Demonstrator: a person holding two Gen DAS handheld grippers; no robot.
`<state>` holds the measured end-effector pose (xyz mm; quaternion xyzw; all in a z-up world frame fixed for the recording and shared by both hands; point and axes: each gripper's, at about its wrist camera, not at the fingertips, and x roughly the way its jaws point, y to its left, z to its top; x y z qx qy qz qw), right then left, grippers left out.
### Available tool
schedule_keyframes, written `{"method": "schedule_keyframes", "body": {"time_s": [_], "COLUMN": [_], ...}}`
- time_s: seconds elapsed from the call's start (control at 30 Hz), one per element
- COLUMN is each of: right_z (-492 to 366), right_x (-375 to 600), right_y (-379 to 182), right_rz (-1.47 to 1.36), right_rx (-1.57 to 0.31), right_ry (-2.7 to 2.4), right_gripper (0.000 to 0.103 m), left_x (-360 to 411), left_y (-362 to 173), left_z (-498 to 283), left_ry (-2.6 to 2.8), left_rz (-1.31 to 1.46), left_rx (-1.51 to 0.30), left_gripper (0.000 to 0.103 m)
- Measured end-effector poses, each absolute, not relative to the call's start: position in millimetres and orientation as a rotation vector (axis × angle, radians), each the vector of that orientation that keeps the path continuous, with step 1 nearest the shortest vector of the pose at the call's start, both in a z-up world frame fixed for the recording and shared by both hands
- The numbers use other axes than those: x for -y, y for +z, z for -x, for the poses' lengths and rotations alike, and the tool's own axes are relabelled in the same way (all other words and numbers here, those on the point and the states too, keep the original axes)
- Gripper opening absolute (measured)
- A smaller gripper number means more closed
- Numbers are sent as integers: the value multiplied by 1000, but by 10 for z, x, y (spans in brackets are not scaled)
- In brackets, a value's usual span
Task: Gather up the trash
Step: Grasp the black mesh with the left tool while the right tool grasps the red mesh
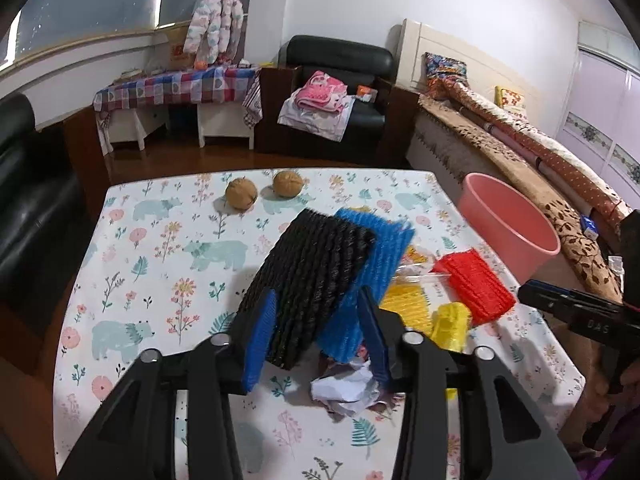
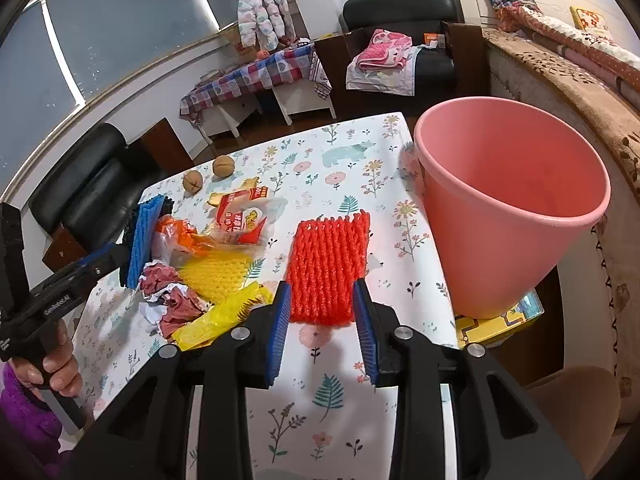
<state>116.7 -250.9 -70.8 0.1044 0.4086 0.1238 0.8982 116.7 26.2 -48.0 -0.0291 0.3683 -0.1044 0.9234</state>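
Straddling red net (image 2: 329,268), right fingers (image 2: 283,318)

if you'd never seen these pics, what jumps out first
The big pink bucket at the table's far right corner grabs the eye first, its mouth tilted toward the right gripper. Next come the bright foam nets: a red foam net lying flat between that gripper's fingers, and a black foam net with a blue foam net, both raised in the left gripper.

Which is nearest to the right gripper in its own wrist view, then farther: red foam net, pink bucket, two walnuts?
From the right gripper:
1. Red foam net, between the jaws.
2. Pink bucket, right.
3. Walnuts, far left; the pair too close to rank.
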Motion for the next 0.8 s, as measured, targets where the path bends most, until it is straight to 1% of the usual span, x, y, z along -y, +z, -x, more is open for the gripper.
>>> {"method": "schedule_keyframes", "body": {"time_s": [0.03, 0.07, 0.13, 0.33, 0.8], "right_z": [-1175, -1179, -1193, -1228, -1378], "right_x": [2505, 2504, 2502, 2468, 2469], "right_y": [-712, -719, -734, -776, -859], "right_rz": [-216, -218, -219, -215, -203], "right_rx": [-848, -850, -856, -867, -902], "right_ry": [254, 254, 251, 250, 187], "right_gripper": [32, 32, 32, 32, 32], "left_x": [-284, -307, -363, -495, -658], "left_y": [-507, -520, -542, -506, -274], "left_z": [-1187, -1200, -1196, -1123, -911], "left_ry": [-216, -214, -206, -178, -153], "left_rz": [67, 76, 97, 122, 157], "left_rx": [-765, -772, -772, -751, -694], "left_gripper": [21, 20, 11, 9, 8]}}
